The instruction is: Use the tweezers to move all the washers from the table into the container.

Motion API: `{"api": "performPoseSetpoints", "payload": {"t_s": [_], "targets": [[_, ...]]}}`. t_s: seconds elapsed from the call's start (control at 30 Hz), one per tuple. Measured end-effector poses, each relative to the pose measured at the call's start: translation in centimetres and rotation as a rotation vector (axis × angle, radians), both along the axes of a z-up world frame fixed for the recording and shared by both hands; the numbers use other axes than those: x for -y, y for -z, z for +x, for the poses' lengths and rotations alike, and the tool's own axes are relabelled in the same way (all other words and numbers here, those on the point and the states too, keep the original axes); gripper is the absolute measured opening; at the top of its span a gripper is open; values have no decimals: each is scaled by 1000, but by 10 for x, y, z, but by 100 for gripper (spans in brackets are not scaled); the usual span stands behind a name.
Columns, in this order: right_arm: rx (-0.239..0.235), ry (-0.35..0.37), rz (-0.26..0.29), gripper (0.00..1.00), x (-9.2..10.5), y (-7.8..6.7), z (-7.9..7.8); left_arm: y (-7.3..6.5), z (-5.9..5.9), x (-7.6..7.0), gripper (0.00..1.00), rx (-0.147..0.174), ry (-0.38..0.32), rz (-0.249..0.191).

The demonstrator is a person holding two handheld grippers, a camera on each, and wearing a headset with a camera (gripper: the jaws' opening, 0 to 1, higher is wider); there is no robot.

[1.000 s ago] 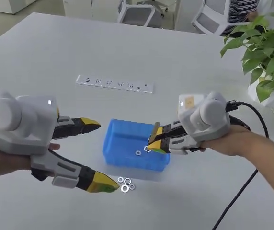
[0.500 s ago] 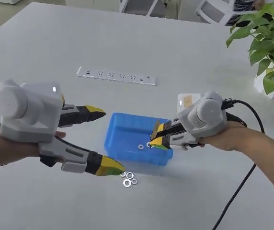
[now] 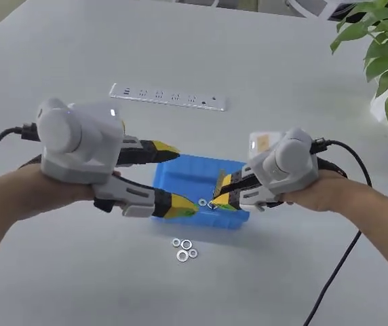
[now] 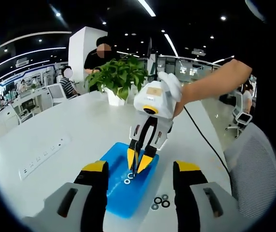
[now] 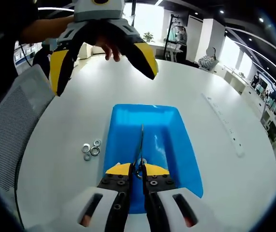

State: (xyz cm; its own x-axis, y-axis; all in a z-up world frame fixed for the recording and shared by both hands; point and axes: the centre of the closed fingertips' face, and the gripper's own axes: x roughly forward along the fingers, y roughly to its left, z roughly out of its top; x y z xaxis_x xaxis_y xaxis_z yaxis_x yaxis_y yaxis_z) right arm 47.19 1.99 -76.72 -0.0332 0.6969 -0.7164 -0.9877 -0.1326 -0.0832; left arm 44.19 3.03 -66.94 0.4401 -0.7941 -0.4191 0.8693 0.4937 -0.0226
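Head view: your right gripper [image 3: 219,193] is clamped shut on the tweezers [image 5: 141,140], with the tips down inside the blue container [image 3: 180,173]. At least one washer [image 3: 202,202] lies on its floor right by the tips. I can't tell whether the tweezers are pinching anything.

Your left gripper [image 3: 184,180] is empty, jaws wide apart.

Task looks barely started. Four loose washers [image 3: 184,248] sit bunched on the surface [image 3: 282,81], just near of the container's near wall. Each still needs a pick and a drop.

Versus a second ago, your left gripper has moved from beside the loose washers to over the container's left end. The right gripper stays over the container, and the cluster hasn't been touched. Part of the picture shift is just your head moving.
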Motion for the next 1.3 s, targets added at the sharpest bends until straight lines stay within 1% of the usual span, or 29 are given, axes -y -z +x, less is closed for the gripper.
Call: {"api": "performPoseSetpoints", "payload": {"t_s": [0.07, 0.17, 0.27, 0.33, 0.43, 0.47, 0.53, 0.57, 0.6, 0.63, 0.67, 0.73, 0.8, 1.07, 1.2, 1.27, 1.3], "targets": [[-13, 9, 10, 9, -1, -1, 1, 1, 4, 6, 53, -3, 13, -1], [-15, 4, 12, 9, -2, -1, 2, 4, 10, 11, 45, 3, 23, 9], [-14, -1, 15, 9, -3, -1, 1, 4, 18, 18, 37, 2, 36, 3], [-15, -2, 18, 9, -3, -1, 1, 4, 20, 22, 31, 2, 48, -2], [-16, -3, 20, 9, -4, -1, 1, 4, 24, 28, 26, -1, 74, 0], [-15, -5, 19, 9, -4, -1, 1, 5, 25, 30, 25, 3, 80, 5], [-12, -10, 17, 9, -4, -1, 1, 8, 28, 31, 23, 19, 89, 30], [-12, -11, 18, 9, -4, -1, 1, 10, 30, 31, 22, 19, 95, 38], [-12, -11, 18, 9, -4, -1, 1, 11, 31, 32, 19, 17, 99, 39], [-12, -12, 19, 9, -5, -1, 1, 12, 32, 33, 15, 23, 107, 44], [-14, -12, 19, 9, -5, -1, 1, 12, 33, 33, 12, 27, 115, 47], [-12, -15, 20, 9, -5, -1, 1, 14, 33, 35, 10, 33, 135, 52], [-12, -19, 20, 9, -5, -1, 1, 17, 34, 34, 8, 26, 141, 60], [-6, -28, 14, 10, -5, -1, 0, 17, 31, 36, 7, 5, 164, 42], [-1, -30, 8, 11, -4, 0, -1, 17, 29, 38, 6, 3, 175, 37], [2, -26, 8, 12, -4, 0, 0, 17, 30, 38, 6, 8, 174, 39], [4, -25, 6, 12, -3, 0, 1, 17, 31, 37, 6, 3, 168, 38]]}}
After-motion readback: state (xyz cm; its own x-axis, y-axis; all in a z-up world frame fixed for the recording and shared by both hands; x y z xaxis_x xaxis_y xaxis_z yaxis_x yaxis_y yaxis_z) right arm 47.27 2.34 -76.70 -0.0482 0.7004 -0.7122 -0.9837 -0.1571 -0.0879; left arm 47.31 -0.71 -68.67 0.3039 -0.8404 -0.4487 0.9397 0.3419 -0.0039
